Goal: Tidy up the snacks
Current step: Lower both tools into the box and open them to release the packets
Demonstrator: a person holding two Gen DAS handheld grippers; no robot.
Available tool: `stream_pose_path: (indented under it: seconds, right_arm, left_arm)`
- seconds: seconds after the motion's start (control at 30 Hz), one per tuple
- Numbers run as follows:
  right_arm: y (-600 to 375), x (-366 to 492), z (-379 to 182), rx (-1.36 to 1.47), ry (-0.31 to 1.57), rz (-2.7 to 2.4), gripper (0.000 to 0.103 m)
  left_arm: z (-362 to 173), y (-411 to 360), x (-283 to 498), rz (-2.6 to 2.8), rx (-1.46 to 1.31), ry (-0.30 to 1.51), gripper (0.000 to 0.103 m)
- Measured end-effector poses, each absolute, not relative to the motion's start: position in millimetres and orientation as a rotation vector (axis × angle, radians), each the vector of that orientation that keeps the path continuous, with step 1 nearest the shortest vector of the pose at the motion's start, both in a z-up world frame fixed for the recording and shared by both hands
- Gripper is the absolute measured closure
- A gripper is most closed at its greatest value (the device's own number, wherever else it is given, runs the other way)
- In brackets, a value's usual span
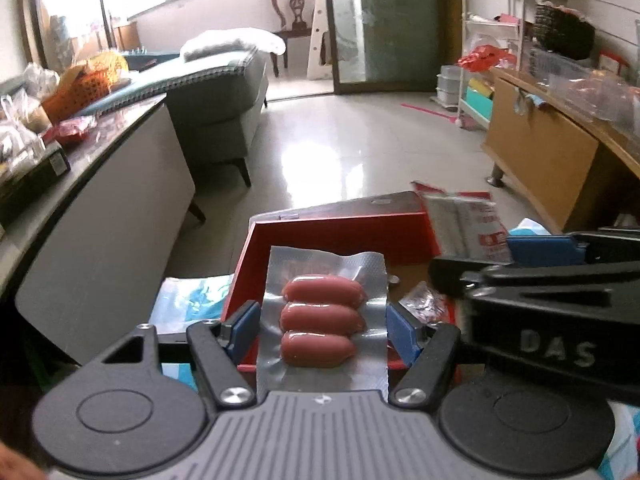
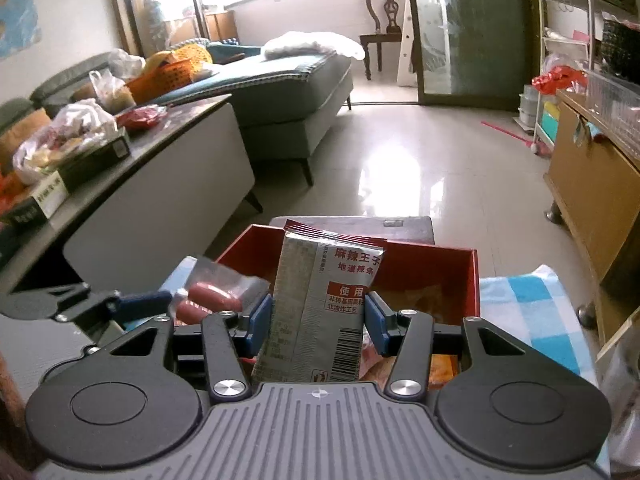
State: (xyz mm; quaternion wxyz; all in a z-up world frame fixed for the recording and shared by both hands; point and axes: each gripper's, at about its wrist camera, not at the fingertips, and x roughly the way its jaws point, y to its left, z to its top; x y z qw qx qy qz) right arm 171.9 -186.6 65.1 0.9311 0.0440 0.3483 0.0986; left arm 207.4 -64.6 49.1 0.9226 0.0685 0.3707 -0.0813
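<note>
Your left tongs clench a sausage pack, its long axis running straight ahead over the red box. Just right, your right tongs grip an upright silver snack pouch above that box.

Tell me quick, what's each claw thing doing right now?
Left gripper: closed on a clear sausage pack.
Right gripper: closed on a silver spicy-snack packet above the red box.
</note>
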Motion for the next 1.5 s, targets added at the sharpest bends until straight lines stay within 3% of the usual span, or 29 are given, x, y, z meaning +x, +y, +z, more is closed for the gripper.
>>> stream_pose_path:
  seconds: [0.73, 0.8, 0.97, 1.37, 1.5]
  right_arm:
    - [-217, 236, 1, 0.116, 0.793, 0.122, 0.045]
    - [-216, 237, 0, 0.120, 0.789, 0.128, 0.051]
    - [-214, 243, -6, 0.119, 0.800, 0.129, 0.050]
    - [-214, 244, -6, 0.114, 0.812, 0.114, 0.046]
    - [-212, 241, -2, 0.105, 0.813, 0.111, 0.039]
  left_arm:
    - [-8, -67, 274, -0.075, 0.136, 0.859, 0.040]
    - [-11, -68, 276, -0.073, 0.142, 0.862, 0.040]
    - [-18, -68, 280, -0.082, 0.147, 0.891, 0.040]
    - [-14, -70, 277, -0.071, 0.155, 0.885, 0.033]
    - [-10, -69, 273, -0.070, 0.160, 0.886, 0.033]
